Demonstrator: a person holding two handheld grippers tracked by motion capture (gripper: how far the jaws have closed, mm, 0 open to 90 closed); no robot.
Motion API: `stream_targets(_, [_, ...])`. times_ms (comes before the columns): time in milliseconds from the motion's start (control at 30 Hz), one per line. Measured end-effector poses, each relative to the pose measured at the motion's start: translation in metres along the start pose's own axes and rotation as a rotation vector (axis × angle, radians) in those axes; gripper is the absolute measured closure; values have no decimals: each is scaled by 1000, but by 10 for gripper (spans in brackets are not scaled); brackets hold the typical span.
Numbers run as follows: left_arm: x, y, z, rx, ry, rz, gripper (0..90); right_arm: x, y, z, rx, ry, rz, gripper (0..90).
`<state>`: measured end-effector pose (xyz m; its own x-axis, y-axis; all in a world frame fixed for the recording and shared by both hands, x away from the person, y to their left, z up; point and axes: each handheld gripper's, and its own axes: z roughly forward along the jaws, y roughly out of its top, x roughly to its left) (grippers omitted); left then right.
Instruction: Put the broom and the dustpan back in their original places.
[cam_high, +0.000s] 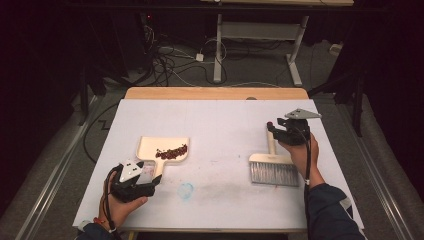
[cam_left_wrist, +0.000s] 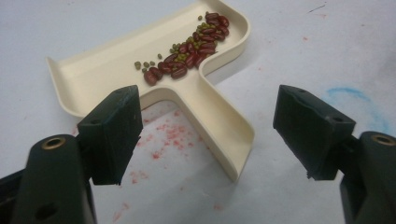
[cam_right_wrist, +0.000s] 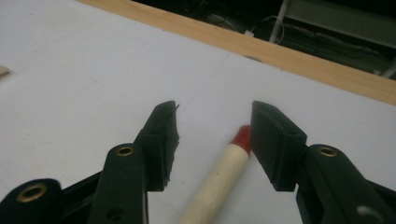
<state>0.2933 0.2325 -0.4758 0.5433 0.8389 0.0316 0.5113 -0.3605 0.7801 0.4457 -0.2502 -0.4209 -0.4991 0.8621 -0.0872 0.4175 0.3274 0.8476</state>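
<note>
Left tool (cam_left_wrist: 205, 135) released, jaws wide, the cream dustpan (cam_left_wrist: 154, 70) handle lying between them untouched. Dustpan sits on the white worktop (cam_high: 220, 130) left of centre, red and green beans (cam_left_wrist: 191, 46) piled in its tray. Right tool (cam_right_wrist: 212, 135) partly spread over the brush (cam_high: 274, 167) handle; its red tip looks to brush one pad, probably not clamped. Brush bristles lie near the right hand (cam_high: 299, 152).

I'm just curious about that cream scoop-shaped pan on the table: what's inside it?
Inside the dustpan lies a small heap of dark red beans mixed with little green ones, gathered near one corner. The rest of its floor is bare. Whatever lies beneath the heap is covered.
</note>
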Motion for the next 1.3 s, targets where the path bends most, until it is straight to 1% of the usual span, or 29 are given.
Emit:
stream_targets(33, [0,0,1,6,4,-3,225,1,0,-1,-15,8,4,535])
stream_targets(100, [0,-1,3,13,1,4,226,2,0,-3,-38,7,4,518])
stream_targets(167, [-2,0,4,15,-4,27,225,3,1,-5,-49,10,2,494])
stream_targets(267, [-6,2,5,11,-11,51,221,3,2,-9,-73,11,2,458])
stream_targets(367, [-10,2,6,25,-9,76,214,4,4,-13,-98,2,3,387])
stream_targets(400, [-10,1,6,23,-10,82,213,5,4,-14,-106,-4,1,381])
stream_targets(467, [-11,1,5,17,-9,86,213,5,6,-18,-134,-13,3,332])
stream_targets(567, [-11,2,4,6,-11,91,213,7,8,-22,-162,-28,-1,290])
stream_targets(633, [-12,3,5,8,-11,101,213,8,9,-25,-175,-25,5,264])
stream_targets(700, [-13,4,6,9,-17,111,212,9,9,-27,-188,-37,8,226])
stream_targets(767, [-14,5,6,8,-16,122,212,9,10,-29,-197,-37,13,215])
stream_targets(833, [-14,5,7,5,-19,125,212,9,10,-31,-207,-39,17,209])
stream_targets(900, [-14,5,7,4,-19,120,211,11,11,-32,-213,-32,8,195])
stream_targets(1033, [-13,4,7,3,-25,111,211,15,13,-36,-221,-18,-30,196])
stream_targets(1100, [-13,5,7,5,-21,115,211,18,14,-38,-234,-20,-30,199])
stream_targets(1133, [-13,5,7,4,-20,115,211,19,14,-39,-237,-14,-30,203])
stream_targets(1200, [-13,5,6,-1,-24,109,213,22,15,-41,-240,-13,-33,204])
stream_targets(1267, [-13,5,6,-5,-31,101,241,24,15,-44,-246,-8,-37,208])
stream_targets(1300, [-13,5,5,-7,-30,102,240,24,16,-45,-253,-7,-44,208])
